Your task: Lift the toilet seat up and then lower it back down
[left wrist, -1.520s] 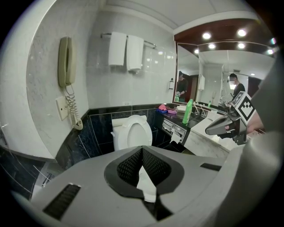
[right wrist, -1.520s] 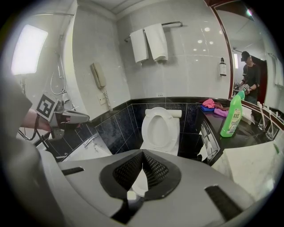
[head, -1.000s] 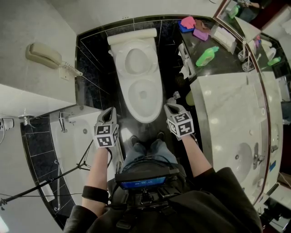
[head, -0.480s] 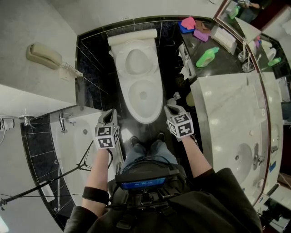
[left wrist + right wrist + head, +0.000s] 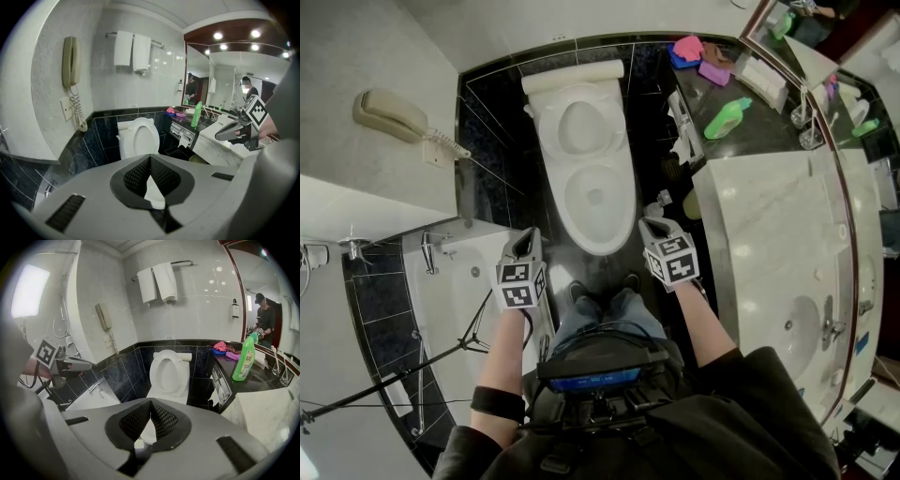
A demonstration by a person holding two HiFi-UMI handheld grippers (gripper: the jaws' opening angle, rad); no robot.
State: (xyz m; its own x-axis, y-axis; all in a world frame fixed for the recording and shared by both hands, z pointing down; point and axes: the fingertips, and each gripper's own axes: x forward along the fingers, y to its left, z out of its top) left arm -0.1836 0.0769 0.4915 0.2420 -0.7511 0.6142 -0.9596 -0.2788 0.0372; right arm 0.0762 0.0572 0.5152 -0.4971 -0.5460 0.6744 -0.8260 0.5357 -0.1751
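The white toilet (image 5: 598,202) stands against the black tiled wall. Its seat (image 5: 584,127) and lid are raised, leaning back on the tank, as the left gripper view (image 5: 140,138) and the right gripper view (image 5: 168,371) also show. My left gripper (image 5: 528,234) hovers left of the bowl's front rim, apart from it, jaws shut and empty (image 5: 150,157). My right gripper (image 5: 649,222) hovers right of the rim, also apart from it, with its tips together and nothing between them (image 5: 151,400).
A marble vanity (image 5: 769,216) with a sink stands at the right, with a green bottle (image 5: 727,117) on the dark shelf behind it. A bathtub (image 5: 450,281) lies at the left, below a wall phone (image 5: 389,112). Towels (image 5: 157,282) hang above the toilet.
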